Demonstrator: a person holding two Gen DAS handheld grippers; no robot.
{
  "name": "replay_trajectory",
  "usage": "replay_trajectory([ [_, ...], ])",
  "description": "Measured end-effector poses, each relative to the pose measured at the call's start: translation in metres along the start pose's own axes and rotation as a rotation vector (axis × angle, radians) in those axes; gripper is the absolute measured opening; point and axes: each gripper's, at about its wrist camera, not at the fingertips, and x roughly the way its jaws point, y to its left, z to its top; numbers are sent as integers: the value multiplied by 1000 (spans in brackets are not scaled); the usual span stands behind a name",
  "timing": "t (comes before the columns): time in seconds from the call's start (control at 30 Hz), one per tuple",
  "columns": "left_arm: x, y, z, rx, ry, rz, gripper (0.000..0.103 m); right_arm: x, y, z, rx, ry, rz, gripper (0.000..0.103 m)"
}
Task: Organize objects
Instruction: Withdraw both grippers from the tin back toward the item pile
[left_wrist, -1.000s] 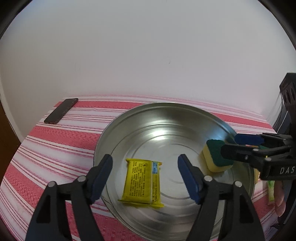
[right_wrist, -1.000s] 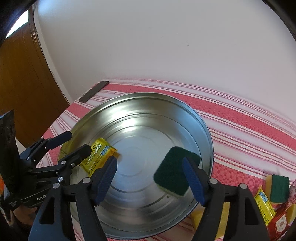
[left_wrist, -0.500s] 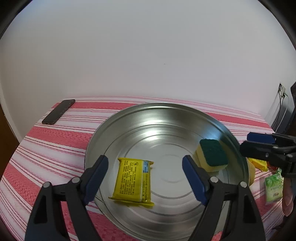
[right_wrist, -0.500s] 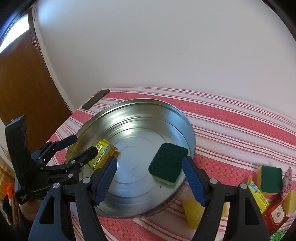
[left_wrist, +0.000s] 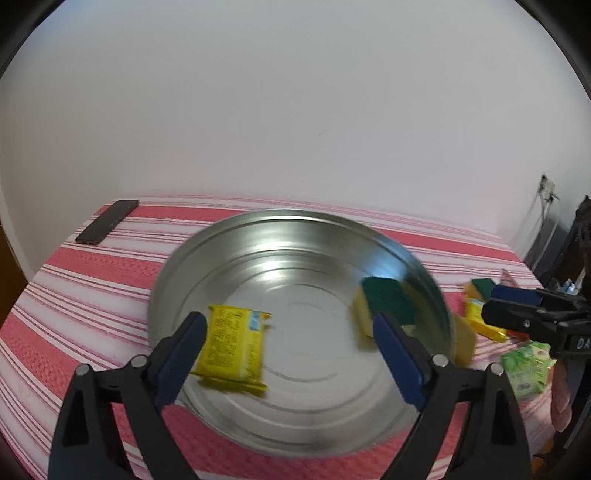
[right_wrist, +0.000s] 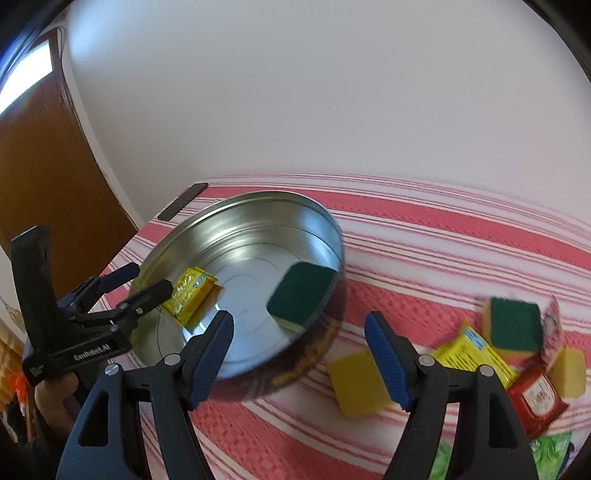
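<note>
Inside the round metal tray (left_wrist: 280, 236) a yellow packet (left_wrist: 232, 347) lies at 9 o'clock and a green-topped sponge (left_wrist: 384, 304) at 3 o'clock against the wall. The tray rests on the red-striped surface (left_wrist: 74, 273). The left hand-held gripper (left_wrist: 290, 354) is opening wide, gripping nothing. The right hand-held gripper (right_wrist: 299, 356) stands partly open and empty, near loose sponges and packets (right_wrist: 517, 354). A dark phone (left_wrist: 107, 221) lies at the surface's 10 o'clock corner.

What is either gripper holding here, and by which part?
Nothing. The left gripper is opening with no item between its jaws; the right gripper is open and empty. The packet and sponge lie in the pan.
</note>
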Motion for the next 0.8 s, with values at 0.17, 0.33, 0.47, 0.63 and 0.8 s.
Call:
replay_trajectory([
  [0.17, -10, -21, -8, 29, -10, -20, 97, -22, -20, -18, 32, -20, -14, 76],
  [0.33, -23, -33, -13, 21, -32, -35, 97, -42, -41, -38, 51, -37, -49, 76],
  [0.47, -26, -58, -18, 64, -29, -76, 97, -54, -62, -55, 100, -50, -49, 76],
  [0.63, -23, -91, -20, 117, -23, -120, 97, -66, -85, -75, 158, -62, -76, 76],
  [0.8, -17, -120, -26, 158, -1, -157, 97, -86, -98, -90, 194, -98, -100, 76],
])
